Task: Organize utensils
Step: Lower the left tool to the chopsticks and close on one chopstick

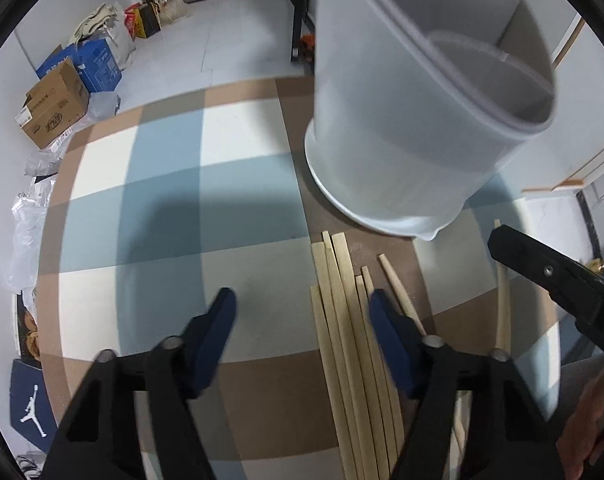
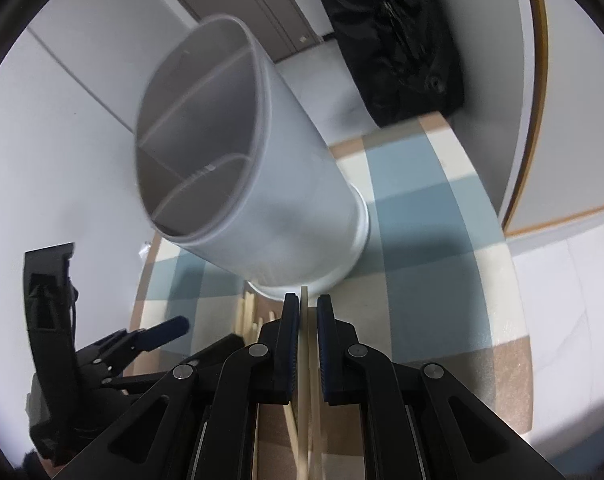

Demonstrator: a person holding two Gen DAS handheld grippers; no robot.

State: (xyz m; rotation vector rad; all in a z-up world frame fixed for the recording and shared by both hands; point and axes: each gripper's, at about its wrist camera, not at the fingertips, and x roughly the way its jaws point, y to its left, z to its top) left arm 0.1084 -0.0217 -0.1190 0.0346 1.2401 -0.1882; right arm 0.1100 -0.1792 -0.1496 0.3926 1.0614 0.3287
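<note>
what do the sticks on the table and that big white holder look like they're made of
Sticks: pale, matte, square-cut lengths, probably bamboo or light wood; grain is too blurred to confirm. One is clamped in the right gripper.
Holder: smooth, slightly translucent white wall with thin moulded dividers inside, most likely plastic with a satin finish.

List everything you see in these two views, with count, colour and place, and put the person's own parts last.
Utensil holder: one, pale grey, divided inside, standing on the table.
Chopsticks: a loose bundle, exact count unclear, pale wood, lying in front of the holder.
Tablecloth: one, blue, cream and brown checks, covering the table.
Cardboard boxes: one brown, one blue, on the floor by the wall.
Bags: several, mixed colours, floor beyond the boxes.
Black bag: one, past the table's far edge.
Left tongs: black with blue pads, open above the table, beside the bundle.
Right tongs: black, shut on one chopstick.
</note>
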